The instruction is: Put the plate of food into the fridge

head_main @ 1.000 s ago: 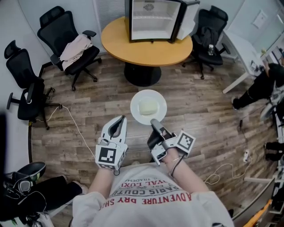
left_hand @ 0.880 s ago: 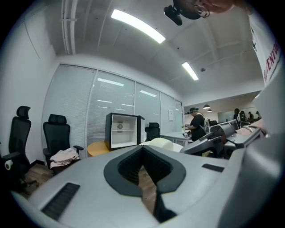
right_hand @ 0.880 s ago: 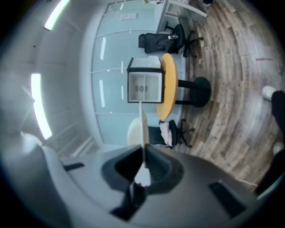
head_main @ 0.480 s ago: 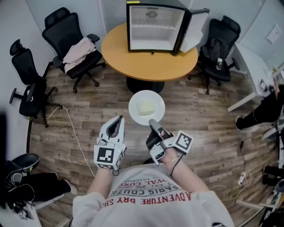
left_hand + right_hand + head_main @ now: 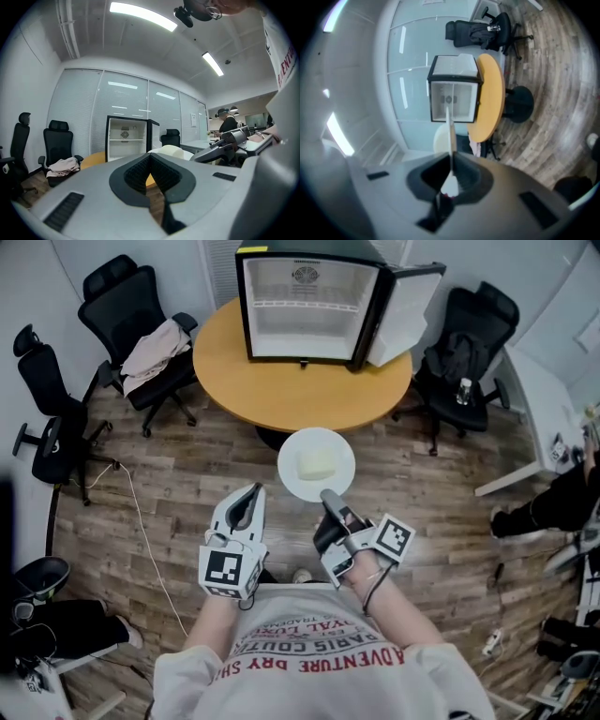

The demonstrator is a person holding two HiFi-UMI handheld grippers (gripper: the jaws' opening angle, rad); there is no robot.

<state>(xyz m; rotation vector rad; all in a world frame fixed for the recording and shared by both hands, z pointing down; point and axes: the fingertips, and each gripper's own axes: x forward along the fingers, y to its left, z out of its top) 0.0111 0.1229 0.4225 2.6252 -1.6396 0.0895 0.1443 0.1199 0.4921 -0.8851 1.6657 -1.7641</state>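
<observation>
A white plate (image 5: pixel 316 465) with a pale block of food (image 5: pixel 316 463) hangs level over the wooden floor. My right gripper (image 5: pixel 328 496) is shut on its near rim. In the right gripper view the plate (image 5: pixel 450 126) shows edge-on as a thin white line clamped between the jaws of my right gripper (image 5: pixel 451 174). The small fridge (image 5: pixel 302 304) stands open on the round wooden table (image 5: pixel 300 381) just ahead, door swung right, shelves bare. My left gripper (image 5: pixel 248 504) is shut and empty, left of the plate. In the left gripper view, beyond my left gripper (image 5: pixel 151 163), stand the fridge (image 5: pixel 125 138) and the plate (image 5: pixel 171 151).
Black office chairs ring the table: one draped with cloth (image 5: pixel 155 343) at the left, another (image 5: pixel 467 334) at the right. A third chair (image 5: pixel 52 427) stands at far left. A cable (image 5: pixel 141 521) trails over the floor. A person's legs (image 5: pixel 553 507) show at the right edge.
The table and fridge have drawn nearer and larger in the head view. The plate stays in my right gripper, now close to the table's front edge. The left gripper keeps its place.
</observation>
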